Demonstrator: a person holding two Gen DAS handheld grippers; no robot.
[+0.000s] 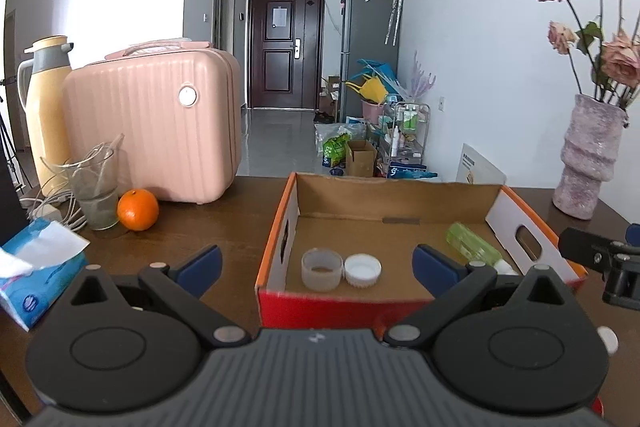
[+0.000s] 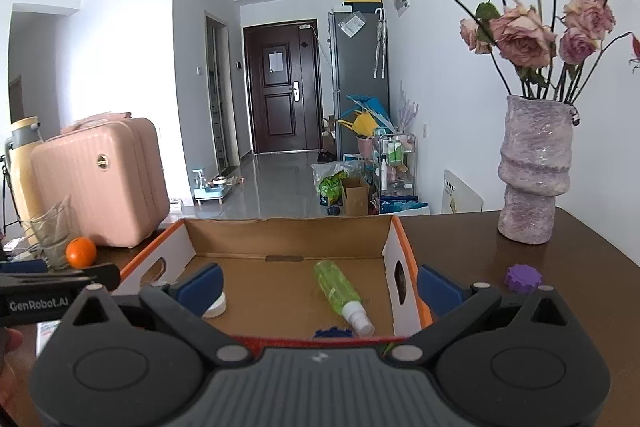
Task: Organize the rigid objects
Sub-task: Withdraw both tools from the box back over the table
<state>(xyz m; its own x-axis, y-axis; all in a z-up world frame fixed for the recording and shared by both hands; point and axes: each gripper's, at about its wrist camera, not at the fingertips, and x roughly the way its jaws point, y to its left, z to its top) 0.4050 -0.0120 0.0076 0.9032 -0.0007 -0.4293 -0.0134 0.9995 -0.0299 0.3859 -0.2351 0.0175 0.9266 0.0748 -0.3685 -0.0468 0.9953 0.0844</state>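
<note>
An open cardboard box [image 1: 394, 197] with orange rims sits on the brown table; it also shows in the right wrist view [image 2: 288, 237]. Inside lie a translucent cup [image 1: 322, 269], a white cap [image 1: 363, 269] and a green spray bottle [image 1: 472, 243], which also shows in the right wrist view [image 2: 340, 289]. A blue ridged piece [image 2: 333, 331] shows at the box's near wall. A purple ridged piece [image 2: 522, 278] lies on the table right of the box. My left gripper [image 1: 316, 263] is open and empty over the box's near left side. My right gripper [image 2: 318, 285] is open and empty over the box's near right side.
A pink case [image 1: 156, 123], a thermos [image 1: 46, 111], a glass [image 1: 94, 193], an orange [image 1: 138, 209] and a tissue pack [image 1: 38, 267] stand left of the box. A purple vase with dried roses [image 2: 534, 171] stands at the back right.
</note>
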